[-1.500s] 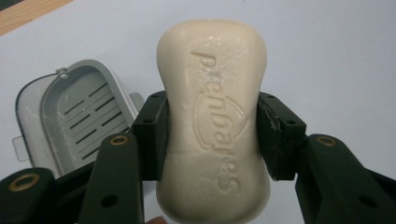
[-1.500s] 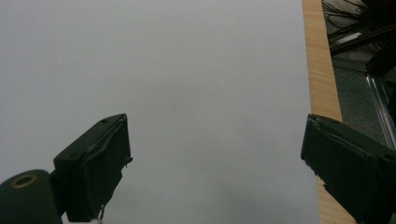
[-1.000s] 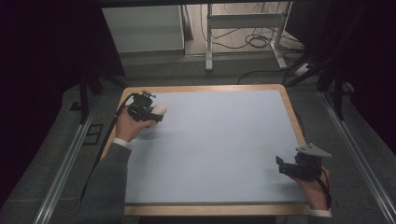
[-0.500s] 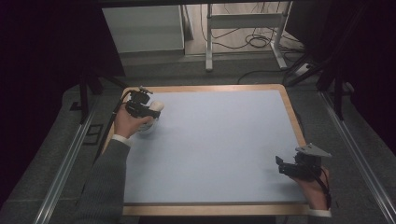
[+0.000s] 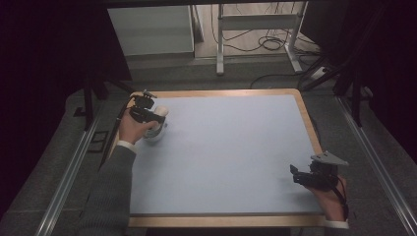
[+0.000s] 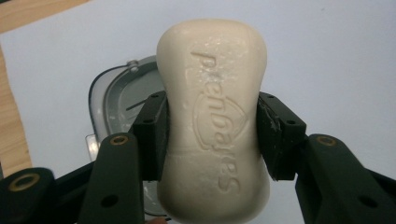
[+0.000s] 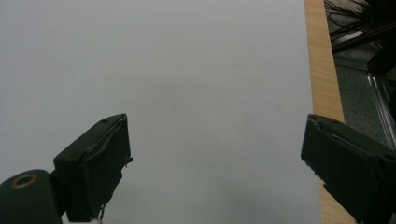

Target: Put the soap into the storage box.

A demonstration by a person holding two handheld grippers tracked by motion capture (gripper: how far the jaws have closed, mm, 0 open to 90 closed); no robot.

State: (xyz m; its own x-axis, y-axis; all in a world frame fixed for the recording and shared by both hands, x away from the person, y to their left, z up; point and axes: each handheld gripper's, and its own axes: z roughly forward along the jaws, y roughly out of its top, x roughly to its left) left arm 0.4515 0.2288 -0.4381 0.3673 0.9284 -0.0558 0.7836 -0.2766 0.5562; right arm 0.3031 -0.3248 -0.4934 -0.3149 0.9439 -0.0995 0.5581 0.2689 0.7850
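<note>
Your left gripper (image 6: 211, 140) is pinching the soap bar (image 6: 212, 121) across its waist, directly above the soap dish (image 6: 119, 100). Soap is slick, so easing pressure early risks it sliding past the dish. Your right gripper (image 7: 215, 163) is resting spread wide, nothing between.

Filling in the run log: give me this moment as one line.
left gripper: shut on soap bar | above soap dish | right gripper: open, idle over blue mat

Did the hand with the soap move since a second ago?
Yes, a little. The left gripper holding the soap slid toward the table's far wooden edge, away from the person. The right gripper stayed put.
</note>
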